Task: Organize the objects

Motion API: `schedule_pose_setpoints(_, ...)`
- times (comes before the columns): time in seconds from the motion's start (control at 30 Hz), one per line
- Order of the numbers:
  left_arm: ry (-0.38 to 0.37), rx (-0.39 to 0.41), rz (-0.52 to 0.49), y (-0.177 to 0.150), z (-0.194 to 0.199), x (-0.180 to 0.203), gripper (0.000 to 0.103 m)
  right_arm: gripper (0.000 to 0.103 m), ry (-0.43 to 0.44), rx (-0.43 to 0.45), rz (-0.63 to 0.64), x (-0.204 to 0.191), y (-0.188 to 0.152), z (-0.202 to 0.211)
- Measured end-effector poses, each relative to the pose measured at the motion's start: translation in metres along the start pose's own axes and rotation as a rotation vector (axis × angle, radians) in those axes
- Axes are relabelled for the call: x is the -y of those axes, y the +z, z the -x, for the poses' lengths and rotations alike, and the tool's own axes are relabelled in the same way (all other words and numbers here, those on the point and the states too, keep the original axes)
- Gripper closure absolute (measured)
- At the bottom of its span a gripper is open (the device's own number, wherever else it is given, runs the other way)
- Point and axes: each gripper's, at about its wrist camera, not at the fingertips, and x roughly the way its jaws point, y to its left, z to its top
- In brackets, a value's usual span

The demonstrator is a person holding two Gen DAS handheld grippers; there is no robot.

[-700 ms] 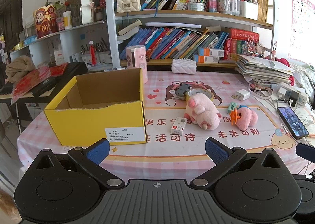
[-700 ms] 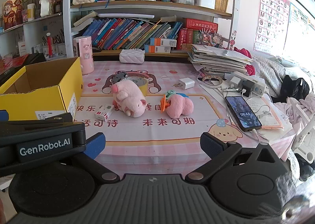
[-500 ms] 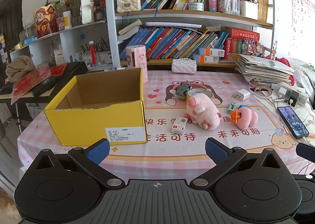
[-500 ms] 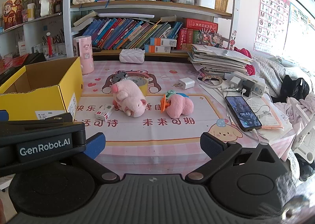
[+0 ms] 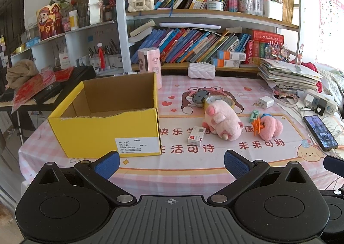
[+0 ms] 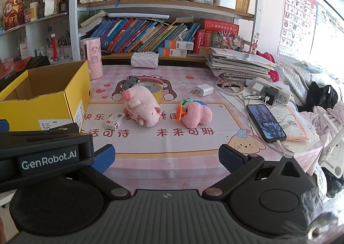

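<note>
An open yellow cardboard box (image 5: 111, 123) (image 6: 45, 104) stands on the left of the pink table and looks empty. A pink plush pig (image 5: 222, 120) (image 6: 142, 107) lies mid-table, by a small white-and-red box (image 5: 196, 135) (image 6: 115, 121). A smaller pink plush (image 5: 269, 128) (image 6: 196, 115) with an orange clip (image 5: 257, 125) (image 6: 181, 113) lies to its right. A tape roll (image 5: 217, 100) (image 6: 155, 89) and a grey toy (image 5: 200, 95) (image 6: 130, 81) sit behind the pig. My left gripper (image 5: 171, 163) and right gripper (image 6: 166, 158) are both open and empty at the table's near edge.
A phone (image 6: 265, 122) on a cable, a power strip (image 6: 273, 91), a white charger (image 6: 204, 90) and a paper stack (image 6: 238, 65) fill the right side. A pink cylinder (image 5: 150, 65) and white pouch (image 5: 201, 71) stand at the back before the bookshelf.
</note>
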Motion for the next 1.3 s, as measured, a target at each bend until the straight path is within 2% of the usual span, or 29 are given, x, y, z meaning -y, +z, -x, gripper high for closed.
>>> schedule_pose_setpoints(0.6,0.014,-0.022,0.0,-0.001,-0.004,-0.003,0.0,0.0,0.014,-0.021,0.012,-0.006,0.0,-0.004)
schedule_pose_setpoints(1.3,-0.024,-0.045,-0.014,0.002,-0.018,0.005,0.0,0.0,-0.022,-0.041,0.001,-0.002,-0.004,-0.014)
